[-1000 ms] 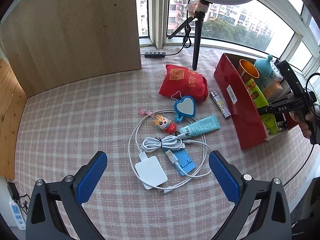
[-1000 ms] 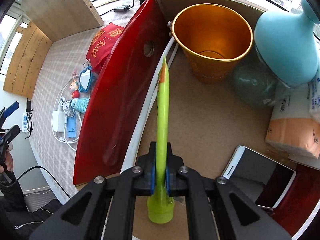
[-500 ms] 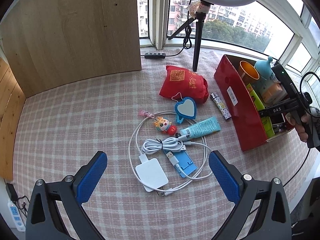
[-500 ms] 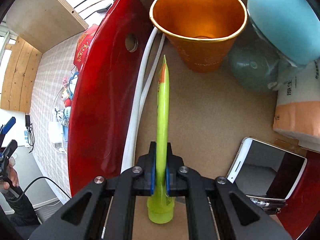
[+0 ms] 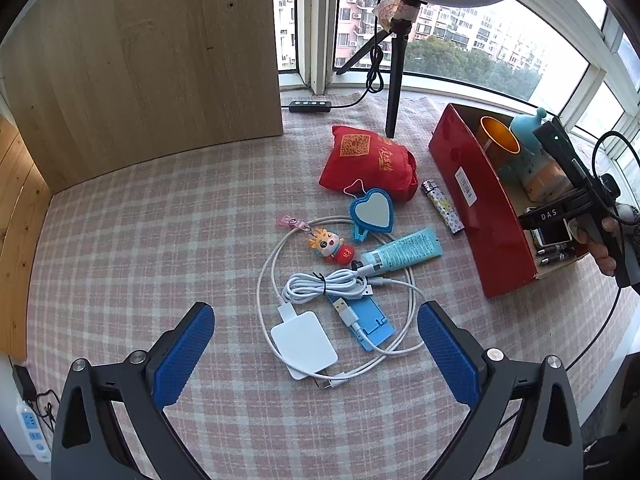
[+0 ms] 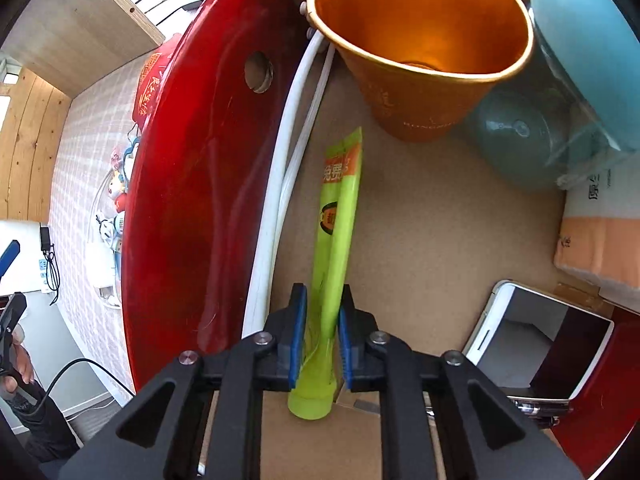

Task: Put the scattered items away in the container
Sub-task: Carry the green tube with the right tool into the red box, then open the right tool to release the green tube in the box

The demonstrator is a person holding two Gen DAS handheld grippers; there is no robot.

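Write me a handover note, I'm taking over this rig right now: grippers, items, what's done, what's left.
Left gripper: open, hovering over the scattered pile, holding nothing.
Right gripper: inside the red box, jaws close around the green tube, which lies on the box floor; gripping or released, cannot tell.
Done: orange cup, phone and green tube are in the box.
Left on the cloth: red pouch, lighter, heart mirror, keychain doll, teal tube, white charger, cables, blue stand.
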